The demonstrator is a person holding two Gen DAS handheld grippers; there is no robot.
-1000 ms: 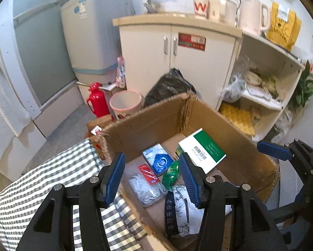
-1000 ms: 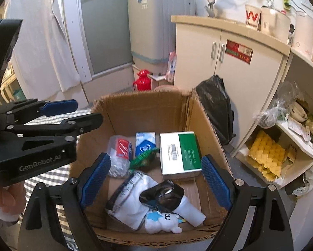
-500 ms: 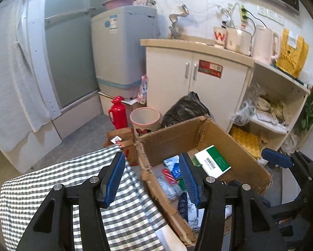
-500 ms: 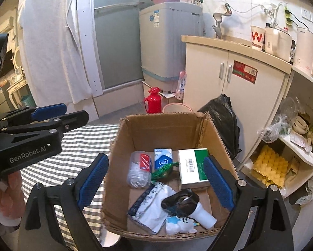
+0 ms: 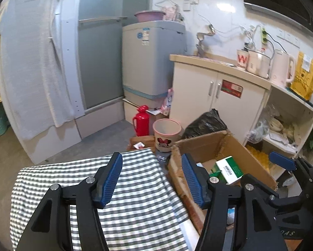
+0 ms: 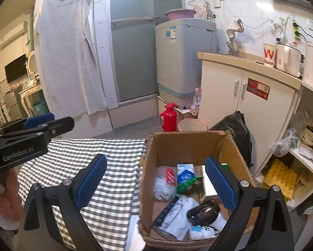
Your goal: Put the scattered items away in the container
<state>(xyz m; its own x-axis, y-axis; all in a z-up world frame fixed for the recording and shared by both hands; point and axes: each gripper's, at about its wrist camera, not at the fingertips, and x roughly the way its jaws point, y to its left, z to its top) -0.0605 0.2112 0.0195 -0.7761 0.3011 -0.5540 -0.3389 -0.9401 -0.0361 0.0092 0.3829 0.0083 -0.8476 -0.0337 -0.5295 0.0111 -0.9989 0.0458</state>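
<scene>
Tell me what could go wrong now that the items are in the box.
1. The box stands at the edge of the striped cloth; a nudge from a tool might shift or tip it.
2. The right tool, open and empty, hangs just above the box; dropping lower, it may catch the rim.
3. The soft toy lies against the near wall and might spill out.

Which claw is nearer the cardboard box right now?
Right. The right claw hangs open at the cardboard box, one finger over its contents. The left claw sits over the striped cloth, beside the box's left wall.
</scene>
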